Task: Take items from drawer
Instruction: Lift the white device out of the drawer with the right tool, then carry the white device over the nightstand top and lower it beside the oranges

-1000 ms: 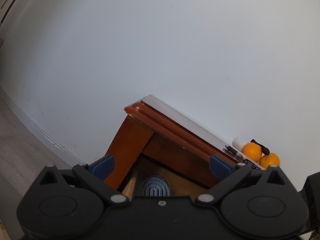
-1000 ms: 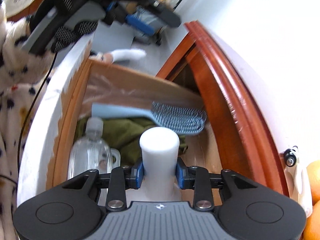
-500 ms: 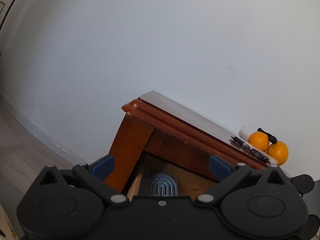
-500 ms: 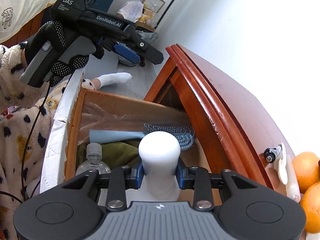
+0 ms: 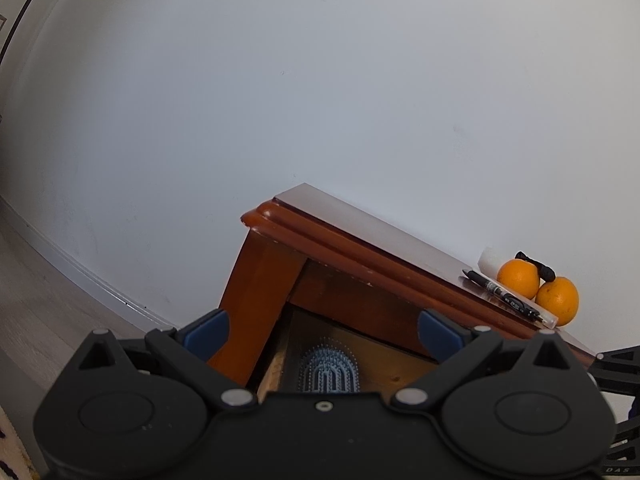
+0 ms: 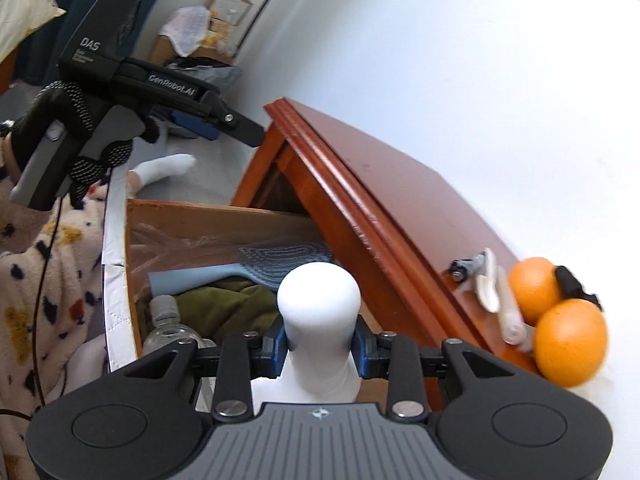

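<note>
White bottle higher above drawer in clenched right claw — left claw spread, empty, visible from right wrist only.

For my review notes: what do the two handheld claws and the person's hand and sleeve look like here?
Both claws are black plastic with blue pads on the fingers. The right claw has a ribbed grey top plate with a small emblem. The left claw, seen from the right wrist view, has a grey handle and white lettering: DAS and GenRobot.AI. A black dotted-knit glove grips it; the fleece sleeve is cream with coloured spots, and a thin black cable hangs alongside.
</note>
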